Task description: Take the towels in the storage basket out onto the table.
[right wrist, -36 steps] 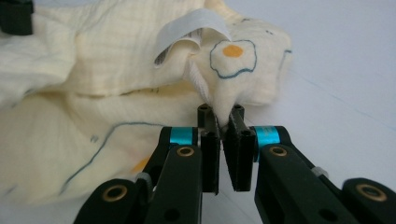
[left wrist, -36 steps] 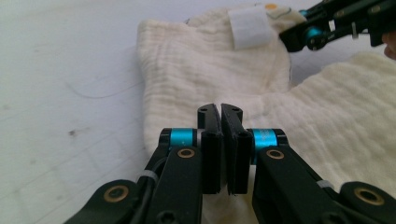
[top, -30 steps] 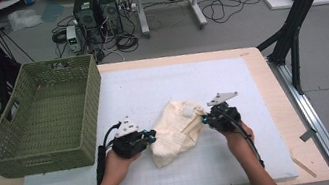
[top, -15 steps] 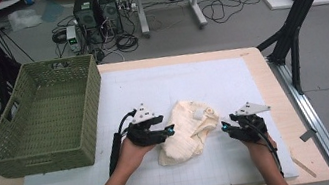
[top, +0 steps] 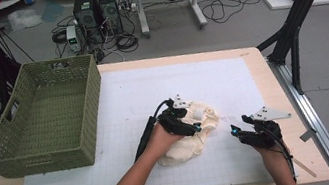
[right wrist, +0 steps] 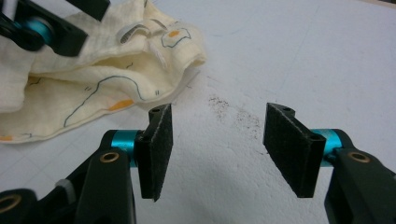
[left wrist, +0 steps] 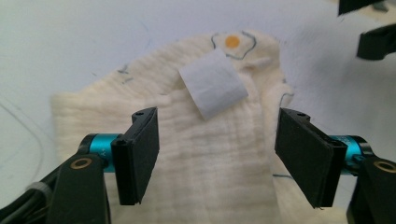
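White matting covers the table [top: 229,69]. Right of the green basket [top: 46,122], a crumpled cream cloth [top: 186,144] is hovered over by the left gripper [top: 193,127], its jaws just opened. The right gripper [top: 238,131], also just opened and empty, waits beyond. Loose folds could probably be snagged.

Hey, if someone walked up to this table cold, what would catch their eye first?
Probably the crumpled cream cloth in the middle of the white mat, with a white label and small orange-and-blue drawings on it. The left hand-held gripper hangs over it with jaws apart, nothing pinched, while the right hand-held gripper sits open over bare mat beside it. A big green woven basket stands at the table's left edge.
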Available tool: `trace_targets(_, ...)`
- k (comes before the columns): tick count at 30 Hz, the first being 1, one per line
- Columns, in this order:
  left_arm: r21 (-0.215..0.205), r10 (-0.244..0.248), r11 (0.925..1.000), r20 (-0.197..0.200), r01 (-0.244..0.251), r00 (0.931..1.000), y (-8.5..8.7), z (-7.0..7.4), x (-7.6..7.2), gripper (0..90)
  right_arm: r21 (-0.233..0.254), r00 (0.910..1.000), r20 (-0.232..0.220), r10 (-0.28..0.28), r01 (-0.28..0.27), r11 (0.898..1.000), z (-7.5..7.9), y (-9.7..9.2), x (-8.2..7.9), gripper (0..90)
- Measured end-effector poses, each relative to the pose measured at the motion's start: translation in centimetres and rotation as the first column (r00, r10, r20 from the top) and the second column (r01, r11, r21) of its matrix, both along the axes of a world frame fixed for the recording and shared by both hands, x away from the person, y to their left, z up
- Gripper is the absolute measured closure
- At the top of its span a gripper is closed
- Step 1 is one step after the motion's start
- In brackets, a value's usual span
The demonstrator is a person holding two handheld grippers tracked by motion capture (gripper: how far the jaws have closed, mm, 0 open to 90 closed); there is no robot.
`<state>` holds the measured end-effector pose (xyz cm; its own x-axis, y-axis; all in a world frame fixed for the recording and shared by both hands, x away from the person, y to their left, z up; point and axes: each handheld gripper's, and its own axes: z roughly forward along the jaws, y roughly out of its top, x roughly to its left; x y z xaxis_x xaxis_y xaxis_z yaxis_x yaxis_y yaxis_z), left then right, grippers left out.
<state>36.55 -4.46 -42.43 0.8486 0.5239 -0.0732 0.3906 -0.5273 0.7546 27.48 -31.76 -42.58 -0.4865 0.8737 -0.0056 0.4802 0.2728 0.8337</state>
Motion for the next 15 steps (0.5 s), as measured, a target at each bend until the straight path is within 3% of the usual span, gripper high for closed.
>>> trace_targets(3, 0.063, -0.032, 0.9975, -0.015, 0.033, 0.9994, -0.7, -0.6, 0.0, 45.1, 0.002, 1.0, -0.003, -0.005, 0.005, 1.0, -0.1, -0.2, -0.1, 41.6)
trace_targets(6, 0.062, -0.055, 0.9966, -0.013, 0.055, 0.9984, -0.7, -0.7, 0.0, 65.6, 0.001, 1.0, -0.005, -0.006, 0.006, 1.0, -0.2, -0.4, 0.0, 41.6)
trace_targets(9, 0.002, -0.046, 0.9989, -0.016, 0.046, 0.9988, 0.0, -0.2, 0.2, 78.8, 0.004, 0.9999, -0.012, -0.01, 0.01, 1.0, -0.3, -0.5, 0.0, 41.7)
trace_targets(11, -0.054, -0.021, 0.9983, -0.023, 0.02, 0.9995, 0.8, 0.4, 0.4, 79.2, 0.006, 0.9998, -0.019, -0.009, 0.01, 1.0, -0.3, -0.5, 0.1, 41.8)
trace_targets(15, -0.122, 0.014, 0.9925, -0.013, -0.015, 0.9998, 2.2, 1.2, 0.6, 80.4, 0.015, 0.9998, -0.02, -0.004, 0.004, 1.0, -0.3, -0.3, 0.1, 41.9)
